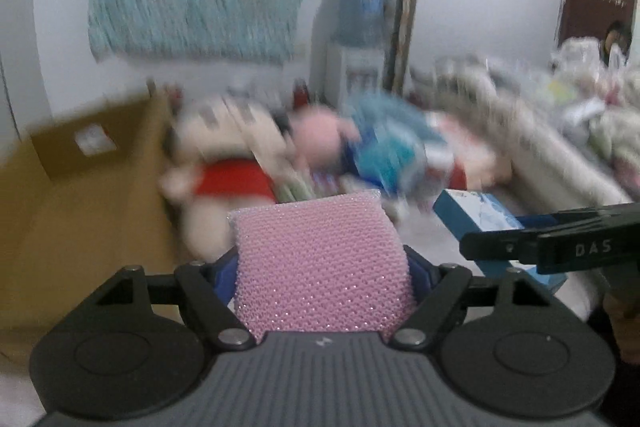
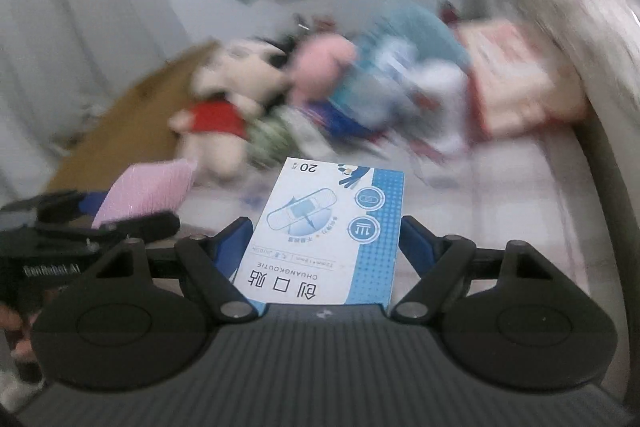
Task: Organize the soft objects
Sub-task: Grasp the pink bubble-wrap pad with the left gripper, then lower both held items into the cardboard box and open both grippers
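1. Left gripper [image 1: 322, 259] is clamped on the pink mesh sponge [image 1: 320, 259], blue pads pressed into both of its sides, held up off the surface.
2. Right gripper [image 2: 324, 239] grips the blue-and-white plaster box [image 2: 324, 227] across its long edges.
3. Beyond both, a heap of plush toys [image 2: 224, 99] lies toward the far edge of the bed [image 2: 500, 195]; it is blurred, but one seems to wear red.
4. A cardboard box [image 1: 80, 195] stands at the left edge.
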Demonstrator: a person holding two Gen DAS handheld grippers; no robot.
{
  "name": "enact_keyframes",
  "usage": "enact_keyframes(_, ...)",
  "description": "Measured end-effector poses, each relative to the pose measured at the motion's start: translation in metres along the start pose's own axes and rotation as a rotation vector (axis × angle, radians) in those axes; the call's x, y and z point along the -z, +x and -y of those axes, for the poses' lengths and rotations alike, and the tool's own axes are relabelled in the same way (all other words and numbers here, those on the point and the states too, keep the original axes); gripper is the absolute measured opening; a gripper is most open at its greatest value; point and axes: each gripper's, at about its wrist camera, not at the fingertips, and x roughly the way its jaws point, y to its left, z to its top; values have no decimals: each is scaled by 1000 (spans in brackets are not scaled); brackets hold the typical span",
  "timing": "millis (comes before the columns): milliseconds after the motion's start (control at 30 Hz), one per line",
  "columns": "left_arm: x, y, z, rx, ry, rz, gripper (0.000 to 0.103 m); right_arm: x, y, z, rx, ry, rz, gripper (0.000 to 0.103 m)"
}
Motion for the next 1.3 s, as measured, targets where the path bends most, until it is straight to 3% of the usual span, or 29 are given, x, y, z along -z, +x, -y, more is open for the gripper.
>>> enact_keyframes(133,-39,-52,-38,-59,21,113,81,-52,7,-48,-149,-63,48,79)
enact_keyframes(267,-81,-66,-109,-173,45,127,81,-113,60,-110,-228,-185,36,79)
enact_keyframes(333,-100,-54,-150,-223,56,77,81,-139,94,-133,-282,-169,7,79)
enact_keyframes(433,-123,-19,-206,-264,64,-15,81,-173,154,-177,-298,-178,-15,79)
enact_keyframes(567,-128,57,-257,-409,206,-157,82,-204,241,-225,-211,-147,-52,79)
enact_keyframes(733,-118,122,-307,-382,134,-235,85,-215,331,-265,-210,-50,-168,79)
enact_keyframes(900,-110,159,-334,-342,66,-297,89,-207,390,-280,-105,-65,-195,79)
enact_keyframes(967,-107,166,-338,-341,89,-287,90,-200,408,-281,-52,-85,-215,79)
enact_keyframes(1033,-101,174,-333,-349,154,-339,91,-193,423,-279,-11,-106,-227,79)
enact_keyframes(1100,-94,175,-325,-364,218,-362,91,-187,438,-272,16,-89,-243,79)
enact_keyframes(1200,-95,161,-320,-350,247,-374,103,-178,458,-273,28,-124,-283,78)
enact_keyframes(1300,-98,134,-310,-315,271,-370,103,-173,465,-273,3,-148,-288,78)
